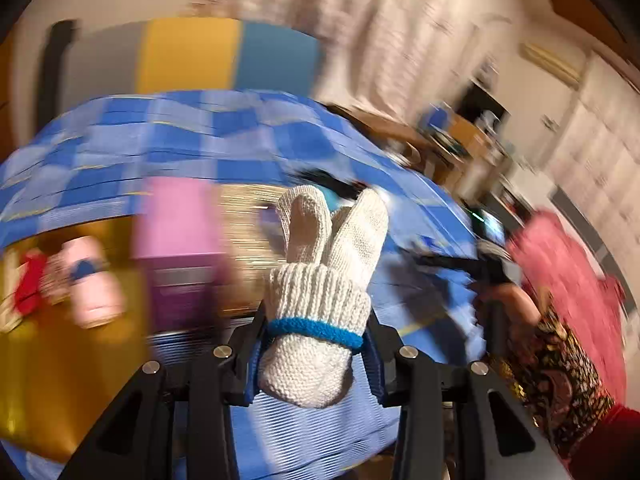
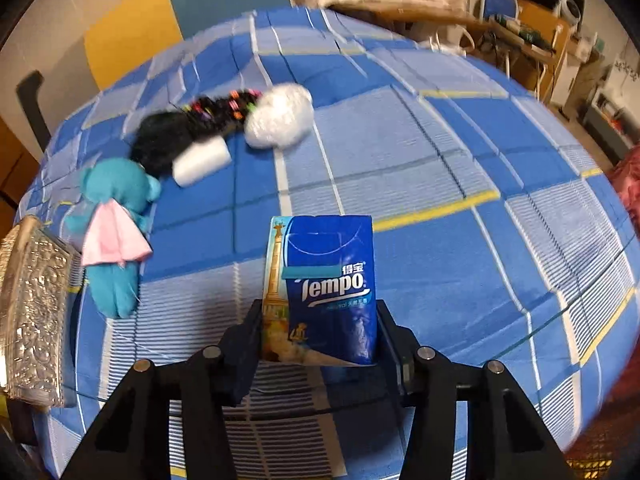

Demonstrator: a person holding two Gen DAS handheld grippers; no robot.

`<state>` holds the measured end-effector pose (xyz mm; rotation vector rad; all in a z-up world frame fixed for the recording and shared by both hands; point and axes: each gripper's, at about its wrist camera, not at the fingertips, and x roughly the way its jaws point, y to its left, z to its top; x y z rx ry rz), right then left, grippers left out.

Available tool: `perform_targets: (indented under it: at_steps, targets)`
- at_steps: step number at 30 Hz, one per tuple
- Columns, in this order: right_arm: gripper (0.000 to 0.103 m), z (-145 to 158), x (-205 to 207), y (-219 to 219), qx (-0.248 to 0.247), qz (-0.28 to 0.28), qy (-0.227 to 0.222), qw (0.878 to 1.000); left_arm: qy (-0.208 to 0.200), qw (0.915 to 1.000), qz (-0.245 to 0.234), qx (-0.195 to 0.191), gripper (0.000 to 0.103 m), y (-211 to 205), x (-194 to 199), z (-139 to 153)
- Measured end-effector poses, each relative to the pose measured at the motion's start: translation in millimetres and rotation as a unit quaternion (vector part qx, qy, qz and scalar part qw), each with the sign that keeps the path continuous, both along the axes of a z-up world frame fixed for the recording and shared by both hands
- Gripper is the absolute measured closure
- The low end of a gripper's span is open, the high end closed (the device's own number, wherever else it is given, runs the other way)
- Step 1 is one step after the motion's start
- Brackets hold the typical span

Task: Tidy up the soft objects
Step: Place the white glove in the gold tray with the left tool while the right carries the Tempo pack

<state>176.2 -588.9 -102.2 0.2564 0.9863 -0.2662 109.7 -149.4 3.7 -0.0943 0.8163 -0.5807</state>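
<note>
Over blue checked bedspread (image 2: pixel 440 152): L mitten pair (image 1: pixel 320 300), R tissue pack (image 2: pixel 326 288).

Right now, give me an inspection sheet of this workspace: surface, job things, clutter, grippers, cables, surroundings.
Surface: blue checked cloth over the table.
Job's things: knitted white mittens with a blue band; Tempo tissue pack; on the cloth, a teal plush toy, black furry item, white foam roll, white fluffy ball.
Clutter: silver embossed box at the table's left edge; pink box, blurred.
Grippers: left gripper shut on the mittens; right gripper shut on the tissue pack.
Cables: nothing seen.
Surroundings: desk and shelves behind, blurred.
</note>
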Motion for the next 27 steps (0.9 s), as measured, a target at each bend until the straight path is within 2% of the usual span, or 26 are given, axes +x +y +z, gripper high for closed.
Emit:
perform_targets:
  at_steps: [2, 4, 10, 14, 19, 27]
  targets:
    - [0.051, 4.7, -5.2, 5.5, -0.008, -0.005, -0.018, 1.0, 0.003, 0.9993, 0.036, 0.008, 0.063, 33.9, 3.5, -5.7]
    - [0.051, 7.0, -14.0, 6.8, 0.009, -0.016, -0.032, 0.999, 0.02, 0.9973, 0.07, 0.005, 0.063, 66.4, 8.4, -15.2]
    - [0.051, 11.1, -36.0, 22.2, 0.033, -0.04, -0.045, 0.998, 0.08, 0.9837, 0.161, 0.001, 0.063, 147.3, 25.3, -53.0]
    - [0.051, 19.0, -43.6, 29.3, 0.043, -0.053, -0.063, 0.996, 0.094, 0.978, 0.186, 0.006, 0.063, 172.5, 29.8, -66.2]
    - [0.051, 34.1, -58.8, 38.8, 0.049, -0.063, -0.085, 0.993, 0.095, 0.9748, 0.201, 0.008, 0.063, 193.2, 32.7, -72.3]
    - [0.051, 52.9, -74.1, 55.8, 0.067, -0.067, -0.107, 0.99, 0.111, 0.9653, 0.232, 0.046, 0.063, 227.0, 44.5, -88.2]
